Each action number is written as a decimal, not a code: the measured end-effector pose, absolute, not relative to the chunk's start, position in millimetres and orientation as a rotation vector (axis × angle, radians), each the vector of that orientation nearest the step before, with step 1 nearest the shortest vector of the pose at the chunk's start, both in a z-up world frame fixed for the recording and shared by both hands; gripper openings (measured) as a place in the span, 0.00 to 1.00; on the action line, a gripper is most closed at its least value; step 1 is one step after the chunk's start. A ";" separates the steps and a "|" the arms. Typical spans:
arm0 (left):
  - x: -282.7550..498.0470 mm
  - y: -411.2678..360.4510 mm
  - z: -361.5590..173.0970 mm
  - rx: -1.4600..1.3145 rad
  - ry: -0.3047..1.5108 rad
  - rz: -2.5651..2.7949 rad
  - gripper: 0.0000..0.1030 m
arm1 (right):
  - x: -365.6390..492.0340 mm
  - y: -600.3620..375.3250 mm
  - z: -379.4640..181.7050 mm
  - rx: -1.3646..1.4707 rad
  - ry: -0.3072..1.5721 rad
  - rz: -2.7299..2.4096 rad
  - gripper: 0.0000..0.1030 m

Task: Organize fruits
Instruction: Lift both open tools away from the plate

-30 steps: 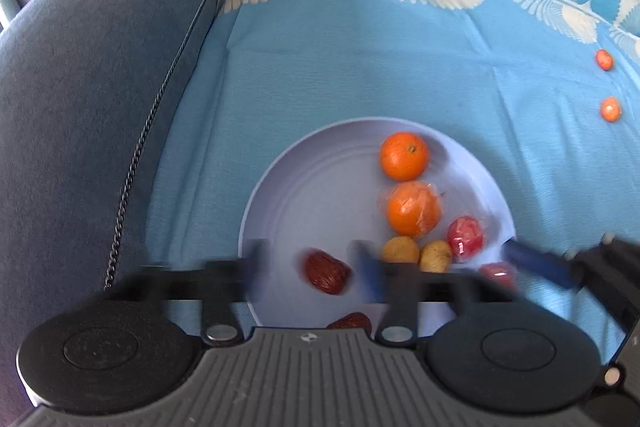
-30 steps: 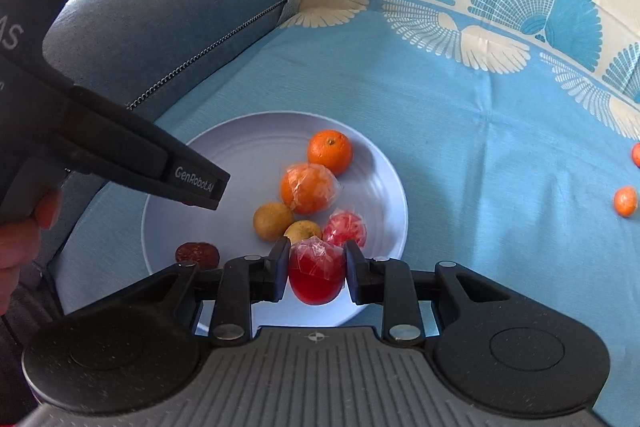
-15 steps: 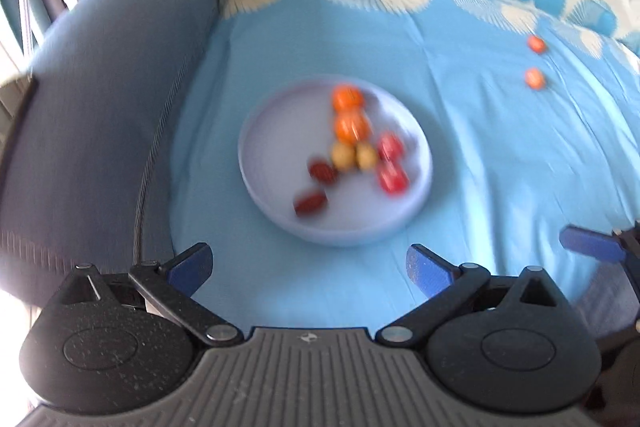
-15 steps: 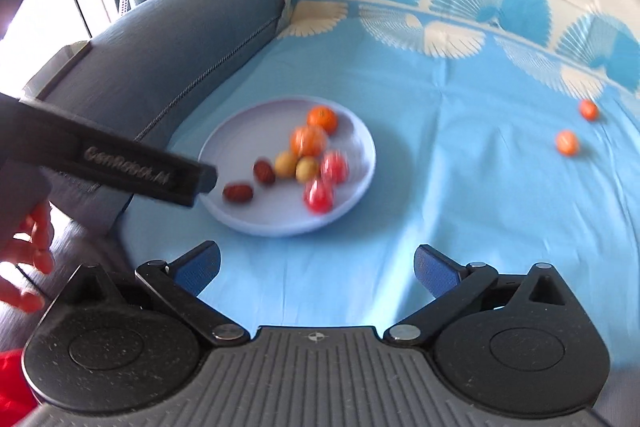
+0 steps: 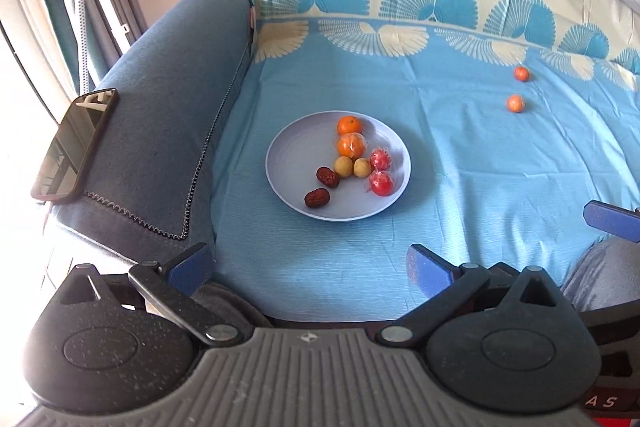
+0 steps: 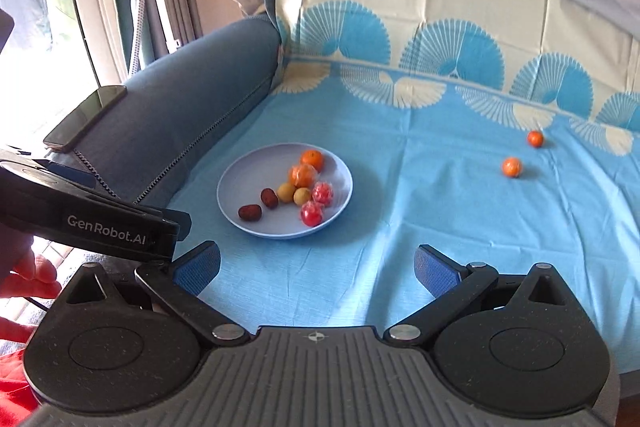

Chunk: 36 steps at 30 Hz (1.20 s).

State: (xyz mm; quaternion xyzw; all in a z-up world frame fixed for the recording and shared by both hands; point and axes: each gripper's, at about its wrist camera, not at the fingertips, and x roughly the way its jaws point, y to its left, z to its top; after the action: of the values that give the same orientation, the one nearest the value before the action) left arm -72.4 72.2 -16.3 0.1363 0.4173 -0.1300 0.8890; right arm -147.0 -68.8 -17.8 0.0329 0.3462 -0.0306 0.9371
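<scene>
Both the left tongs and right tongs gape wide, holding nothing. The round, smooth lilac plate on blue cloth carries eight fruits; two wrinkled oval dates lie tilted left-near.

Both cameras sit just behind their own wide-spread jaws and look forward and down across the blue cloth toward the plate of fruit, from well back of it. The left wrist view centres the plate, with the sofa arm left of it. The right wrist view, from further right, has the plate left of centre and catches the left gripper nearer than the plate. Both share the plate, the sofa arm, the phone and two small oranges far right of the plate.
</scene>
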 end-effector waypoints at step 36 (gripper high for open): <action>-86.7 78.5 -8.7 0.283 0.861 -0.260 1.00 | -162.4 -66.2 -8.2 0.077 0.695 -0.064 0.99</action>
State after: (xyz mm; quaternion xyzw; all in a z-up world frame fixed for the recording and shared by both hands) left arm -86.7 78.5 -8.7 0.1362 0.4146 -0.1252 0.8910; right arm -162.4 -66.2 -8.2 0.0378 0.3406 -0.0312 0.9389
